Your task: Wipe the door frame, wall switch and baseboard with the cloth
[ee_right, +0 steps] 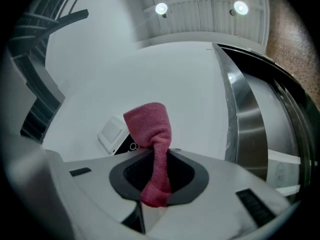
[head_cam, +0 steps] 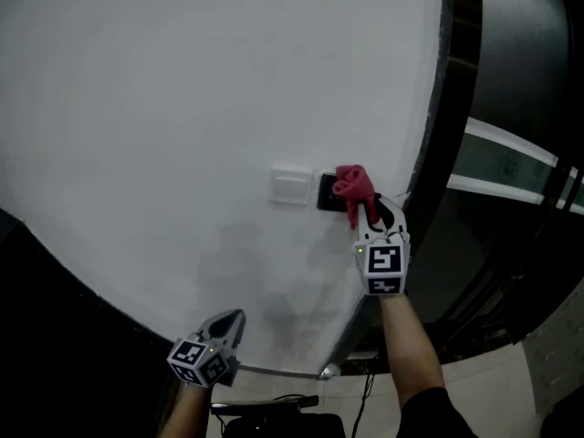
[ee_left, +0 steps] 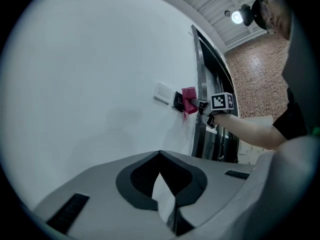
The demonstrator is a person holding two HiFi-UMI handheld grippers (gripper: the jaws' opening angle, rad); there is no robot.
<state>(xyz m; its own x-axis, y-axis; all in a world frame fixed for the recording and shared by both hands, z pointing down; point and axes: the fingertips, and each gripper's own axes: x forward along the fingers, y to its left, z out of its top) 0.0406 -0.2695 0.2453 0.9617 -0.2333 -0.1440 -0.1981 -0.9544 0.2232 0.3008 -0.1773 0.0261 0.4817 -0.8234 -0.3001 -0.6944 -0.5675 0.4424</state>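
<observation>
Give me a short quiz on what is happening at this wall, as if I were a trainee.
1. Which gripper holds the red cloth?
2. True or false: both grippers grip the cloth.
3. In the head view the cloth overlaps: A) the white switch, B) the black panel beside it, C) the door frame.
Key: 1 the right gripper; 2 false, the left gripper is shut on nothing; 3 B.
</observation>
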